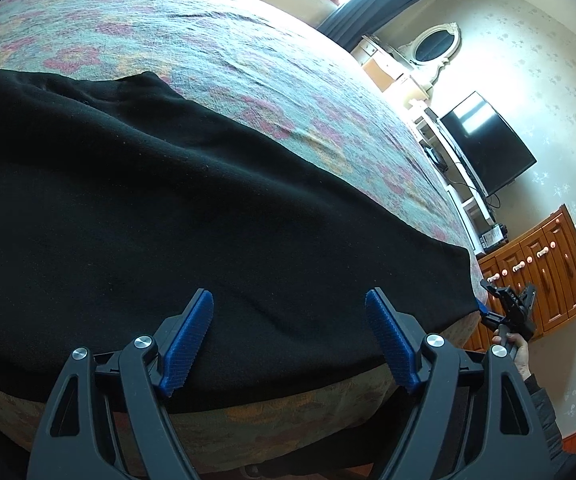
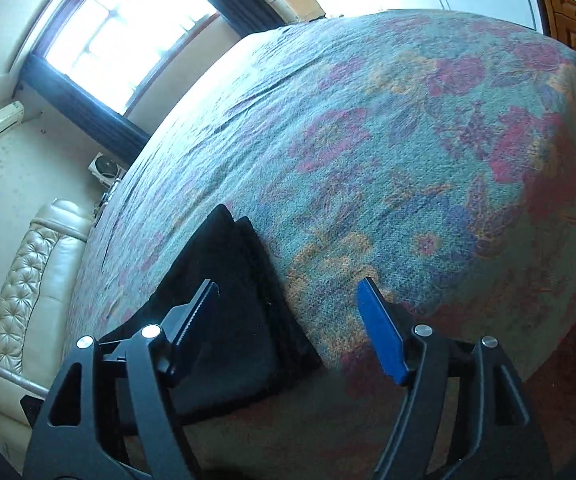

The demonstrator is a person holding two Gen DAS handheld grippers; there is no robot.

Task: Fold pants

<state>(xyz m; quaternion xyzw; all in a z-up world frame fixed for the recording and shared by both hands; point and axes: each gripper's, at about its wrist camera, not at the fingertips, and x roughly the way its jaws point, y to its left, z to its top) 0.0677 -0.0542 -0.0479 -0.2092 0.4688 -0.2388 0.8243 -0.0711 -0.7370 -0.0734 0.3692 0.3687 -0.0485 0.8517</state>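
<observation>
Black pants (image 1: 147, 200) lie spread flat along the near edge of a bed with a floral cover (image 1: 207, 48). My left gripper (image 1: 290, 300) is open, its blue pads just above the pants near the bed's edge, holding nothing. My right gripper (image 2: 288, 292) is open and empty. It hovers over one end of the pants (image 2: 223, 304), where the cloth lies in stacked layers; its left finger is over the cloth, its right finger over the bed cover (image 2: 408, 160). The right gripper also shows in the left wrist view (image 1: 508, 308), at the pants' far right end.
A TV (image 1: 488, 144), a white shelf and a wooden cabinet (image 1: 548, 268) stand along the wall past the bed's foot. A padded cream headboard (image 2: 27, 288) is at the other end. A window with dark curtains (image 2: 127, 28) is beyond the bed.
</observation>
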